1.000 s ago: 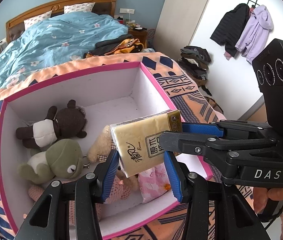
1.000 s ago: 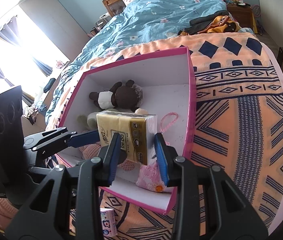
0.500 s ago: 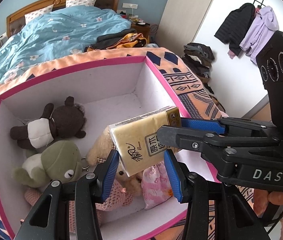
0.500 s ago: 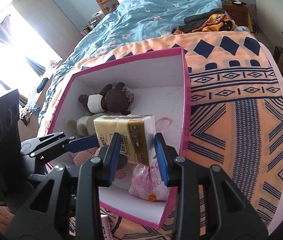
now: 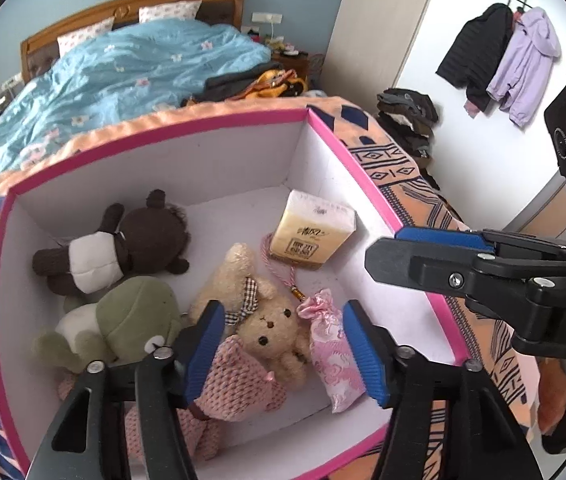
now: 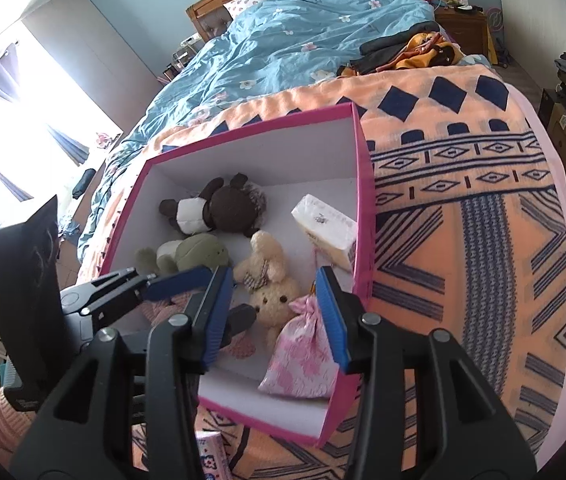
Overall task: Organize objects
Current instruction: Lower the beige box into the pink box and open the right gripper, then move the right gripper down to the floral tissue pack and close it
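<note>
Crowding the box (image 5: 367,184) floor — plush toys (image 5: 271,320) beside tissue pack (image 5: 315,232).

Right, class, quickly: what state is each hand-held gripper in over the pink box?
Left hand-held gripper: open, jaws have just been opening, nothing between them.
Right hand-held gripper: open, jaws have just been opening, holding nothing.

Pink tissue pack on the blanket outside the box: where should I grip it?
Only a corner of the pink tissue pack shows, beside the box. Probably across its narrow sides, coming straight from above with the right gripper; get a clearer view first.
</note>
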Action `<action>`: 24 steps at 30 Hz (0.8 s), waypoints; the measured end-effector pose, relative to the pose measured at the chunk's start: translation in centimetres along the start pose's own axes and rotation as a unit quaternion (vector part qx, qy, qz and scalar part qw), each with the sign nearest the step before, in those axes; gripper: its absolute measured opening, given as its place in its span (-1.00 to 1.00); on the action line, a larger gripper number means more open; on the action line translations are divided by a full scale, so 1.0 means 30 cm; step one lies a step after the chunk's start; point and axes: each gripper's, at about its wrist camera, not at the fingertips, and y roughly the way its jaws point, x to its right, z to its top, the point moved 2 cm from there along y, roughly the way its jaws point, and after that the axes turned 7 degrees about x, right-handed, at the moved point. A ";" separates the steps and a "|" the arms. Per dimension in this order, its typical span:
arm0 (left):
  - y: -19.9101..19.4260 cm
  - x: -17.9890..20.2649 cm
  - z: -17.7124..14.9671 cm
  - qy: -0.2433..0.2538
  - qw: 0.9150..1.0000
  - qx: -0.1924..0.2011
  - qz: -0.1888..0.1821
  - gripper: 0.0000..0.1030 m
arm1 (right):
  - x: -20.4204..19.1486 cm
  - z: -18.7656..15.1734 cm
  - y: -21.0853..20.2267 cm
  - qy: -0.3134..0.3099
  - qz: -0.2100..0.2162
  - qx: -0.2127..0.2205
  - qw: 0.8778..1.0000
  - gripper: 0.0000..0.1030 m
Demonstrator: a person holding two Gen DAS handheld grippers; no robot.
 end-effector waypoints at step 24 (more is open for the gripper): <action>-0.272 0.026 -0.128 0.042 0.993 0.093 0.063 0.91 | -0.073 -0.168 -0.154 0.032 0.068 0.014 0.997 -0.06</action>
